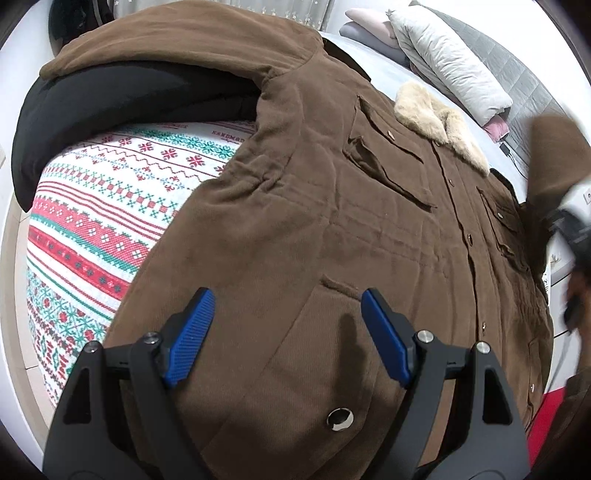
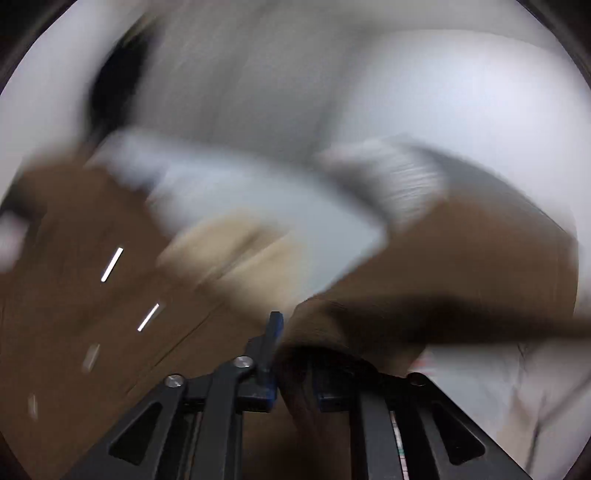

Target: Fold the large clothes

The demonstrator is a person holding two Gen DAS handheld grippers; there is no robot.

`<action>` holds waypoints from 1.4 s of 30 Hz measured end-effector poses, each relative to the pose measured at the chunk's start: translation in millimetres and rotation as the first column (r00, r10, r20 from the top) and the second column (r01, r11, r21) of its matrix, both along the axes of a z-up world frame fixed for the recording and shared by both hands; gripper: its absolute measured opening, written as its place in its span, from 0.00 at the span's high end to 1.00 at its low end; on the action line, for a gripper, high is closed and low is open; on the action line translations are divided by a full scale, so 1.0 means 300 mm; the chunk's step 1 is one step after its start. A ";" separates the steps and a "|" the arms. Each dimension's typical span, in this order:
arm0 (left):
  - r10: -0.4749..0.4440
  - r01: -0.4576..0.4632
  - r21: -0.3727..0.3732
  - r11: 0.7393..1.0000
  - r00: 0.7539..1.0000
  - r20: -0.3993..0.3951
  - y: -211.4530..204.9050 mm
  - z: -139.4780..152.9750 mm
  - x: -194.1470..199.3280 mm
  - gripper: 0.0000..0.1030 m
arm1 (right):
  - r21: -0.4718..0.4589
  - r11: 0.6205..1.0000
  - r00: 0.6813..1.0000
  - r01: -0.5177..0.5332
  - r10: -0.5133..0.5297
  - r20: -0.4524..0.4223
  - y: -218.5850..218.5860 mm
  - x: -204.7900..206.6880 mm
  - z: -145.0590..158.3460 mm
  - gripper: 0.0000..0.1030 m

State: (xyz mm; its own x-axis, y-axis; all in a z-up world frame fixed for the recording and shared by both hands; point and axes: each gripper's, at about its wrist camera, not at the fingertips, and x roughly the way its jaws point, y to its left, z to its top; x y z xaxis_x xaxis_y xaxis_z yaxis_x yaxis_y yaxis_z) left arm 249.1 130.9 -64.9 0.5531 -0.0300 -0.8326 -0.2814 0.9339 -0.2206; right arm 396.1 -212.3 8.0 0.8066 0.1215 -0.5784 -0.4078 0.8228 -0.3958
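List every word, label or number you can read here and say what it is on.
"HANDMAD": red letters woven into the patterned blanket, at; the word runs under the brown jacket, so its end is hidden.
A second red line just above it on the blanket: too small to read.
The snap on the jacket: no readable marking.
Right wrist view: too blurred, nothing readable.

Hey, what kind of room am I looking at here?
Most likely a bedroom. A brown jacket lies spread on a bed with a patterned knit-style blanket, a white pillow sits at the far end, and folded bedding is stacked behind it.
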 end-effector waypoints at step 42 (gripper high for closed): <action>0.104 -0.098 -0.101 0.990 0.993 0.056 0.183 0.072 -0.045 0.20 | 0.607 0.602 0.803 0.520 -0.100 -0.588 -0.498 0.133 -0.301 0.27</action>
